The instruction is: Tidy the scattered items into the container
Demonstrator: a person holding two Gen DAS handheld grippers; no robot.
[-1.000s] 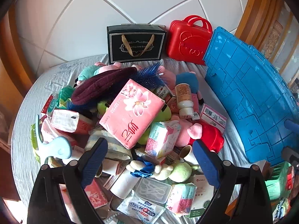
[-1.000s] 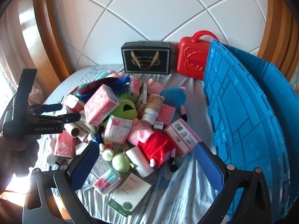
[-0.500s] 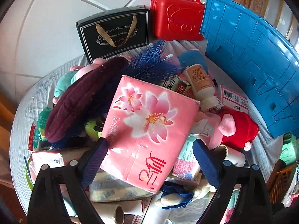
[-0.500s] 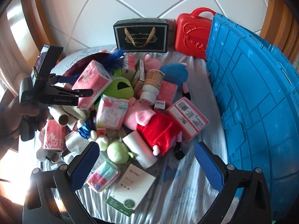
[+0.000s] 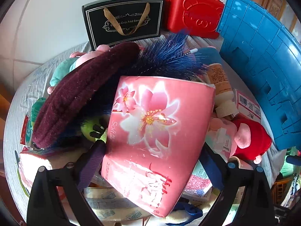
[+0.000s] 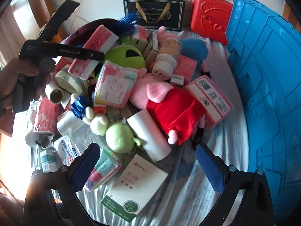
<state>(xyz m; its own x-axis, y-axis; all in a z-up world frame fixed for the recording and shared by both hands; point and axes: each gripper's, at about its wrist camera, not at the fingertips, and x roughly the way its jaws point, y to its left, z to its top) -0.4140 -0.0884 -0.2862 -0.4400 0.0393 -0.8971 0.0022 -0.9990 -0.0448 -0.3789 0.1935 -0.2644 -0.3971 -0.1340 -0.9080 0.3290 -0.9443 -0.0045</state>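
A pink flowered tissue pack [image 5: 156,131] lies on top of a pile of toys and boxes on a grey cloth. My left gripper [image 5: 152,150] is open, its fingers on either side of the pack. In the right wrist view the left gripper [image 6: 62,53] reaches over the same pack [image 6: 94,52]. My right gripper [image 6: 148,162] is open and empty above a white and green box [image 6: 135,184] and a small tissue pack [image 6: 101,171]. The blue crate [image 6: 263,75] stands at the right, also in the left wrist view [image 5: 263,60].
The pile holds a pink pig toy in red [image 6: 175,109], a white roll [image 6: 148,133], a bottle [image 6: 167,58], a maroon mitt [image 5: 80,94] and a blue brush [image 5: 169,56]. A black gift bag [image 6: 153,13] and a red case [image 6: 210,17] stand behind.
My left gripper has moved forward and down over the pink tissue pack until its fingers flank it. My right gripper has moved closer to the pile.
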